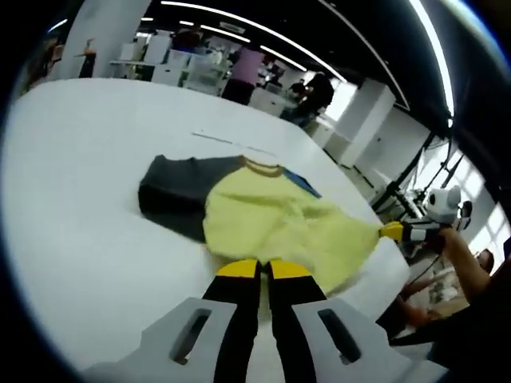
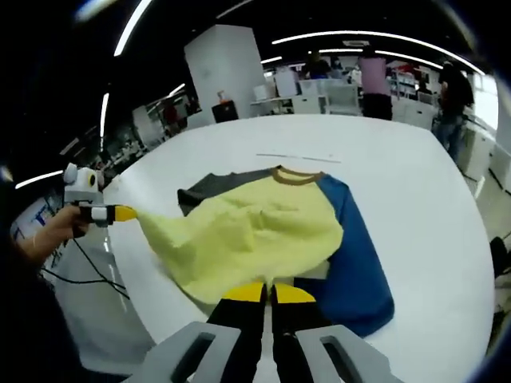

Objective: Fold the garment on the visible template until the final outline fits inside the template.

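Shirt [image 2: 263, 227]: yellow body, grey and blue sleeves, lying mid-tabletop [image 2: 399, 183], its hem lifted toward us. We see the left tongs [image 1: 263, 270] pinched shut on one hem corner and the right tongs [image 2: 268, 293] pinched shut on the other. Beyond: people [image 1: 247, 72] and white benches [image 2: 319, 96].

people [image 1: 249, 70] are standing at the far side of the room by white shelving [image 2: 319, 94], a white pillar [image 2: 221, 68] is rising near them, and ceiling light strips [image 1: 239, 25] are glowing overhead.
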A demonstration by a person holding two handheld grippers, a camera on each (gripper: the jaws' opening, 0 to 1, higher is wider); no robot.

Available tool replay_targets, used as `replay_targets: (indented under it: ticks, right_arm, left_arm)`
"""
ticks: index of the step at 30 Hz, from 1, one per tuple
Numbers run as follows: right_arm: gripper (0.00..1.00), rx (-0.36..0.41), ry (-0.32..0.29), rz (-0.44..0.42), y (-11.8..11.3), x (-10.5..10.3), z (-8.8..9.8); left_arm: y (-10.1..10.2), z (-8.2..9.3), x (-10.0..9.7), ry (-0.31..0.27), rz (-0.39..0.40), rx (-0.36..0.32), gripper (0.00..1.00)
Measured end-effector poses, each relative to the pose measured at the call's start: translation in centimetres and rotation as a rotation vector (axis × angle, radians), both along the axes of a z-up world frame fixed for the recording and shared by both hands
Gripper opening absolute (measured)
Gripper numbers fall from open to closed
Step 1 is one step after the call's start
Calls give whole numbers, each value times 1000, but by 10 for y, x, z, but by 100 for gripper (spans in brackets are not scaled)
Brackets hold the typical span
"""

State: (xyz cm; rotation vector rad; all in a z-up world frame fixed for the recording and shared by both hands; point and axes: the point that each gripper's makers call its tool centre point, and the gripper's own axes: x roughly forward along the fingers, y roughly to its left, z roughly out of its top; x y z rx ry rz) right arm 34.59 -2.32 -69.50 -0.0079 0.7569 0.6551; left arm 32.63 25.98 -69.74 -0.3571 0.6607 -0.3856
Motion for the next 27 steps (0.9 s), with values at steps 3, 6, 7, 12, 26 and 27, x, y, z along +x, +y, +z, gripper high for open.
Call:
replay_targets:
  ticks: [3,6,7,12,26,27]
  right_arm:
    - [0,17,6,-3,0,-12,6]
    - [0,16,21,-2,0,-22,6]
    - [0,16,28,-1,0,-26,5]
    - [0,6,59,-18,-6,-39,-1]
    - [0,-46,253,-104,-32,-77,-39]
    - [0,-60,256,-97,-33,-78,-43]
  left_arm:
    - [1,-2,-7,16,0,0,0]
    - [2,-8,-15,53,-6,-3,0]
    - [3,-9,-17,62,-4,-3,0]
    - [10,-18,-25,102,13,8,0]
    - [19,-54,-49,279,16,119,0]
    - [20,-56,-51,284,14,131,0]
